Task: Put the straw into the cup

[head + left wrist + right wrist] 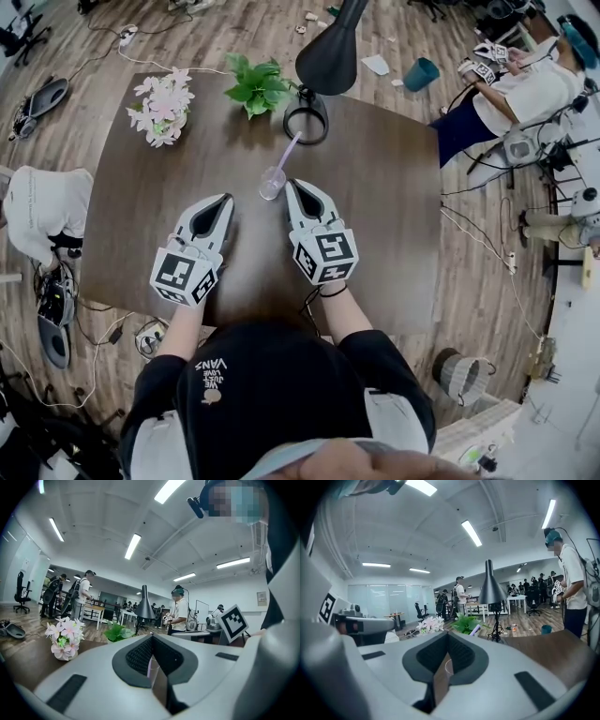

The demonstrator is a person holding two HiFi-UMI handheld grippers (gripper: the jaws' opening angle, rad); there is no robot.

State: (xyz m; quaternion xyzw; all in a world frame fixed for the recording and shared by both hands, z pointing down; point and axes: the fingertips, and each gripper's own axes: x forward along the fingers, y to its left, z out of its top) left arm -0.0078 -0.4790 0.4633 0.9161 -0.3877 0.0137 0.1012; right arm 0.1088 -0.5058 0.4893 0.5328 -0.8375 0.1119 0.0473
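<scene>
The dark tabletop (394, 187) is carrying a black lamp (328, 56), pink flowers (161, 108) and a green plant (258, 86) along its far side. The left gripper (228, 198) and right gripper (291, 185) are hovering side by side nearer the person, each keeping its jaws together on nothing. Just beside the right gripper's tip, the clear cup (273, 182) is standing upright, and the purple straw (289, 150) is leaning inside it toward the lamp.

A small clear plastic cup (272, 184) stands upright near the middle of the dark tabletop (394, 187). A pale purple straw (289, 150) sits in it, lower end inside the cup, upper end leaning over the rim toward the far right.
</scene>
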